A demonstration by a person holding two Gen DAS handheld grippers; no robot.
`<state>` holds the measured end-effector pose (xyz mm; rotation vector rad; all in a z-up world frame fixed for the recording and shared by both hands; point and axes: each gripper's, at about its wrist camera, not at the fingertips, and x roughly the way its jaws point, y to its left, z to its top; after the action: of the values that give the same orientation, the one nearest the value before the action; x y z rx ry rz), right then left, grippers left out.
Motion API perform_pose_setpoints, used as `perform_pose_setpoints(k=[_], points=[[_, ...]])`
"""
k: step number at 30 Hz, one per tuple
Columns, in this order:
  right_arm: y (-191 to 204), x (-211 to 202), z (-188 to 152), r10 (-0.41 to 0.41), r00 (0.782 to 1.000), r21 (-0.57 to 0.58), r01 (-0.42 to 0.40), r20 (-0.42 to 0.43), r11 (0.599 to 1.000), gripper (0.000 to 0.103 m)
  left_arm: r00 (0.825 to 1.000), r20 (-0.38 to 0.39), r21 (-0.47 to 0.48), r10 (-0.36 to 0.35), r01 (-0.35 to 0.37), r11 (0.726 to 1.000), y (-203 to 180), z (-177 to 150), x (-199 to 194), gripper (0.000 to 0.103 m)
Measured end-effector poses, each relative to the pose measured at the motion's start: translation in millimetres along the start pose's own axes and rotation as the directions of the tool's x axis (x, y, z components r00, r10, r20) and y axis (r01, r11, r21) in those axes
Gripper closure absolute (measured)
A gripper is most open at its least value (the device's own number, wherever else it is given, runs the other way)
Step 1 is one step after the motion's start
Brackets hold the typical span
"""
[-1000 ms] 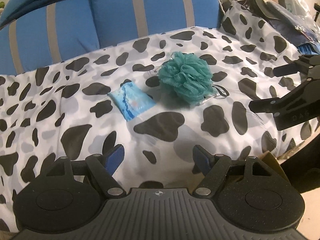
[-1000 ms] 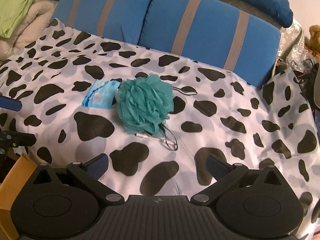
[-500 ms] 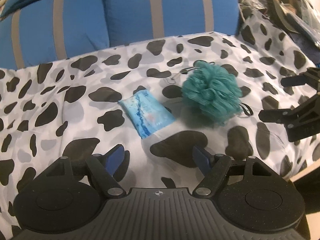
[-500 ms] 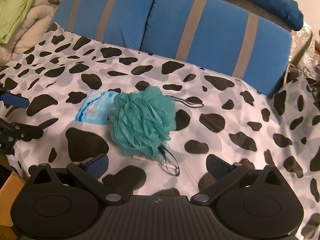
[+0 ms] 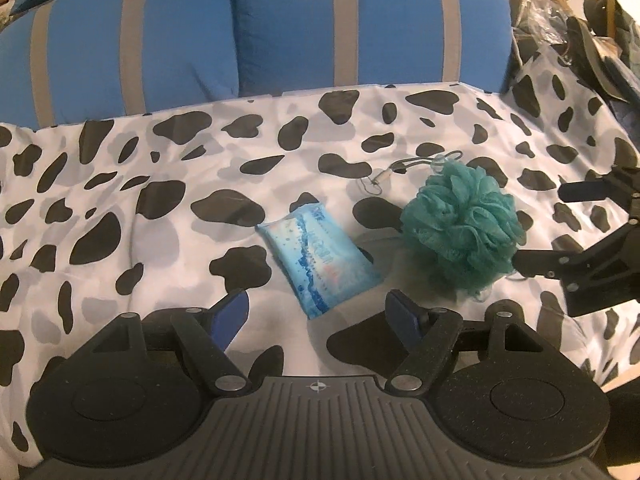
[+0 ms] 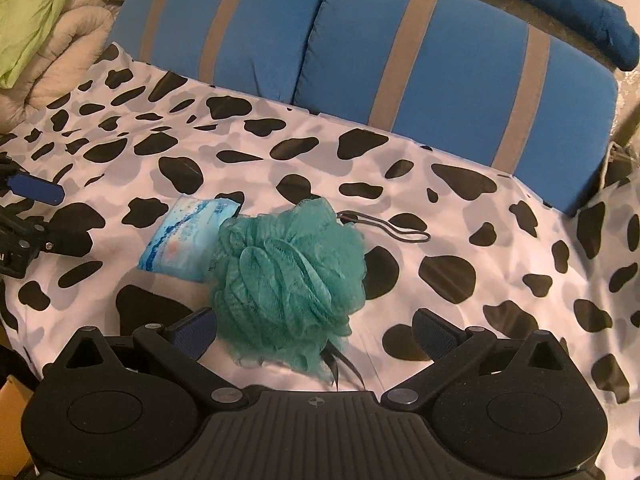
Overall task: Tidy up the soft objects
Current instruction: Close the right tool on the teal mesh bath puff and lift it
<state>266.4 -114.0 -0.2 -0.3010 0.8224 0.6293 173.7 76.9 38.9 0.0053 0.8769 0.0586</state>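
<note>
So far nothing is picked up. A teal bath pouf (image 6: 290, 276) and a blue tissue packet (image 5: 318, 258) lie just beside each other mid-bedspread (image 5: 120, 184). The right gripper (image 6: 314, 330) and left gripper (image 5: 320, 314) are both spread wide and empty, each facing one item near the front edge.

Under me a cow-print sheet (image 6: 460, 216), white with black and grey blotches, lies slightly rumpled; behind it two blue cushions (image 6: 420, 60) with grey stripes sit side by side; beige quilt (image 6: 52, 64) bunched far left with a lime-green cloth (image 6: 32, 12) on top; dark blue bedding (image 6: 580, 8) over the cushions; warm, dim light.
</note>
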Motion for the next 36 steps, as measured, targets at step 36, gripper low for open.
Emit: perform_pose_setpoints(k=[36], points=[[14, 118, 34, 0.069, 0.968, 0.102, -0.046, -0.241, 0.994, 0.0, 0.996, -0.079, -0.001, -0.033, 0.033, 0.999, -5, 4, 11, 0.028]])
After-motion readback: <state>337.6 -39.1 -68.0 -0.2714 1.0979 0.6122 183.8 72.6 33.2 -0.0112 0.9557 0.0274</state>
